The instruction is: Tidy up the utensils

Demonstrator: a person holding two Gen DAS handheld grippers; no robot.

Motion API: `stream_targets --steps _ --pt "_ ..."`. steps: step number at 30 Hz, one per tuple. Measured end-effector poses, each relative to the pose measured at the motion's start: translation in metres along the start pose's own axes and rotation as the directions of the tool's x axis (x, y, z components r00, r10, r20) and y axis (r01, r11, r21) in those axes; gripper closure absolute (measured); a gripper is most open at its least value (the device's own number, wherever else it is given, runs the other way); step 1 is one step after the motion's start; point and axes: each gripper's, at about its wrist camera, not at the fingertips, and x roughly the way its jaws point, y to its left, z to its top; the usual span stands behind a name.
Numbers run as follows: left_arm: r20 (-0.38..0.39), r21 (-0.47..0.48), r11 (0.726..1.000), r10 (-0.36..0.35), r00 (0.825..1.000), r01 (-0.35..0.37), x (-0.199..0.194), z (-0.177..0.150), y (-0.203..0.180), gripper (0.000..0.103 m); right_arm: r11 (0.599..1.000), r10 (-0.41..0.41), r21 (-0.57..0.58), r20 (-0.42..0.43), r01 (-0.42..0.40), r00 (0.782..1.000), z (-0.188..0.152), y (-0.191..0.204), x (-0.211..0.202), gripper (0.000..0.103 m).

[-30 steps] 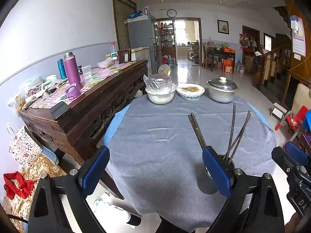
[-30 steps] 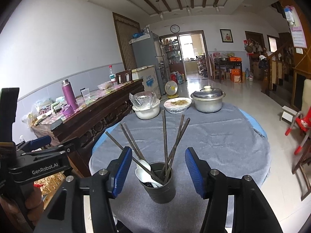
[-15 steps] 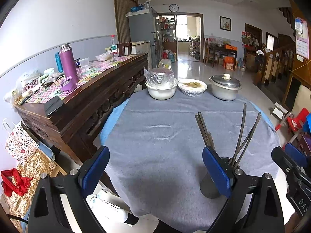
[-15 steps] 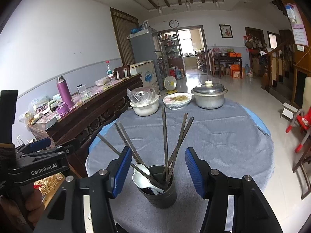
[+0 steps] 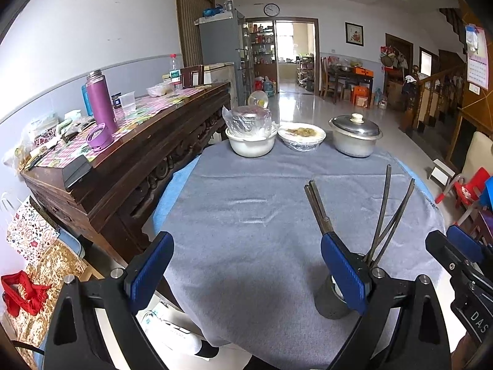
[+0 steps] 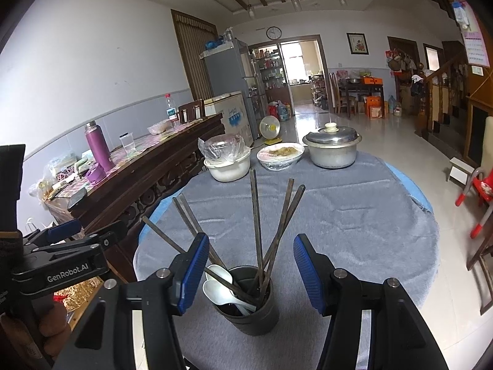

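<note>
Right gripper: jaws stand wide apart, gripping nothing, flanking a dark utensil cup at lower centre of the right wrist view. The cup holds dark chopsticks fanned upward and two white spoons. Left gripper: jaws likewise wide apart and empty over bare grey cloth; the cup lies behind its right pad. Surface: round, grey-covered. At its far edge, upper centre: a plastic-wrapped white bowl, a covered dish, a lidded metal pot.

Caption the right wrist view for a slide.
Open right tool poised around a dark cup of chopsticks and white spoons on a grey-clothed table.
</note>
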Motion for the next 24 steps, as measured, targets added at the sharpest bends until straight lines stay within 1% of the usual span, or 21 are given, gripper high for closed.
stream_targets --steps 10,24 --pt "0.008 -0.001 1.0 -0.013 1.0 0.013 -0.005 -0.001 -0.001 0.007 1.0 -0.007 -0.003 0.004 0.007 1.0 -0.001 0.002 -0.004 0.042" --pt "0.032 -0.002 1.0 -0.029 0.999 0.029 -0.022 -0.01 0.003 0.007 0.999 -0.021 -0.025 0.031 0.022 0.999 -0.008 0.013 -0.023 0.042"
